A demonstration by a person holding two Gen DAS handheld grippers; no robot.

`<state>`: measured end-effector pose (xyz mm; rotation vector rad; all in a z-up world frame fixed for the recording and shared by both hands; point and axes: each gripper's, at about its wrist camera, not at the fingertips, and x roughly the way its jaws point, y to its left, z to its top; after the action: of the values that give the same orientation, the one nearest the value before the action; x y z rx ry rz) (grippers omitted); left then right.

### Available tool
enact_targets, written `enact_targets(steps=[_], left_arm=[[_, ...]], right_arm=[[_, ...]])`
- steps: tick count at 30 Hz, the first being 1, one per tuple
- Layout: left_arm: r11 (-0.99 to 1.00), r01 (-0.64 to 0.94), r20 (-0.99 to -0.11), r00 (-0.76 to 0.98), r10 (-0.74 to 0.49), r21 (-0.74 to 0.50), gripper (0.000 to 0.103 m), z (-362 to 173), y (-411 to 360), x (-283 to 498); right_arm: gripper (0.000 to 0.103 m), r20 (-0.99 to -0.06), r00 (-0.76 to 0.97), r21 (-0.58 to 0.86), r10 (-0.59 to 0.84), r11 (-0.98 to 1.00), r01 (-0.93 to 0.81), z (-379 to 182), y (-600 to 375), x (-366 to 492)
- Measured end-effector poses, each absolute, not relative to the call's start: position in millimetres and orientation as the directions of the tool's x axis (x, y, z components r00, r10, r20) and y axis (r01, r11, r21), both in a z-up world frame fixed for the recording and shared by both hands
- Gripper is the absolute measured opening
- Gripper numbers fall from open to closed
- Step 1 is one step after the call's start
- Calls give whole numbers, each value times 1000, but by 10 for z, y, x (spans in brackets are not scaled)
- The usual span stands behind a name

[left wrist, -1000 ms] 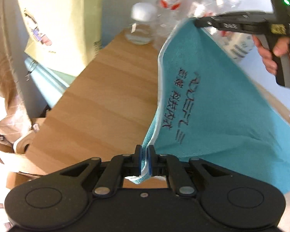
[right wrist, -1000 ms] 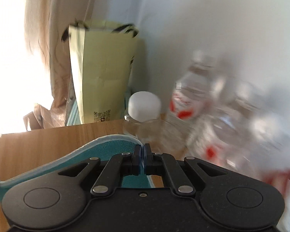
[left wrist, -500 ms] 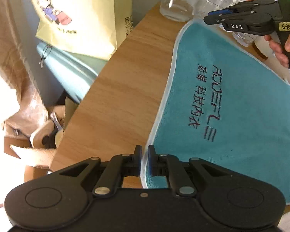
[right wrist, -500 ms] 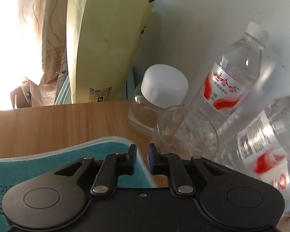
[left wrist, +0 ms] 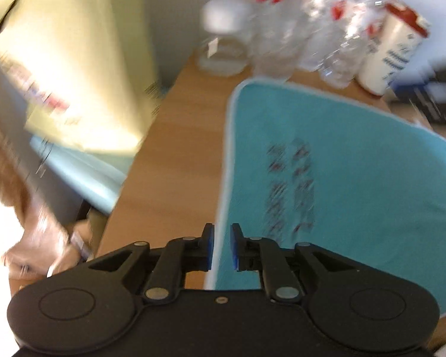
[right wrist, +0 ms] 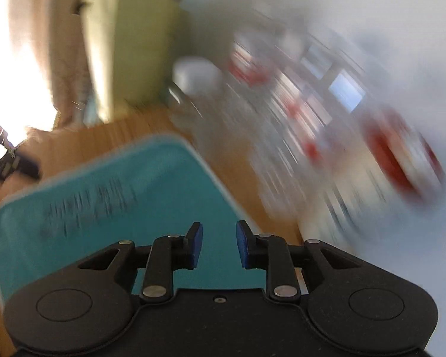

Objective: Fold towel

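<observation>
Teal towel [left wrist: 356, 178] lies spread flat on the wooden bench [left wrist: 175, 154], printed side up, pale piped hem all round. Left tool [left wrist: 222, 247]: jaws apart, holding nothing, straddling the towel's left hem near the near corner. Right tool [right wrist: 219, 245]: jaws parted wider, empty, over the towel [right wrist: 119, 208] near its right edge; both views motion-blurred, so contact w/ cloth can't be confirmed. Handling est.: thin, light, limp fabric; will drape and sag between grips, no stiffness, likely slides easily on smooth wood. Best hold = pinch at hem/corners, where piping gives some bite; both corners of one edge for an even fold. Risk: clear bottles [left wrist: 282, 29] and white cup [left wrist: 389, 47] crowd the far edge, prob. easy to tip w/ a swinging cloth.
</observation>
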<state>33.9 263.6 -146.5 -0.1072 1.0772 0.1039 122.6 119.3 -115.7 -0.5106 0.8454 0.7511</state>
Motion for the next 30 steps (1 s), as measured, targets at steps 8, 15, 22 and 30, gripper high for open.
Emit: enact_targets(steps=[8,15,22,30], left_arm=[[999,-32,-865,501,27,12,16,-1677,2258,1086],[998,-44,-880,471,59,43,18,-1839,2201,1514],[994,-37,-883,457,110,105,19,-1840,2076,1684],[987,-1,-884,446,142,158,19,-1843,2044,1828]], right_arm=[[28,-915,396,-174,-76,960,-219,-1476,-874,579],[28,-909,349,-221,-228,973,62,-1457,-1874,122],[27,-920,306,-221,-244,969,106,-1664,-2174,-203],[27,-903,359,-221,-237,971,85,-1676,-2262,-380]])
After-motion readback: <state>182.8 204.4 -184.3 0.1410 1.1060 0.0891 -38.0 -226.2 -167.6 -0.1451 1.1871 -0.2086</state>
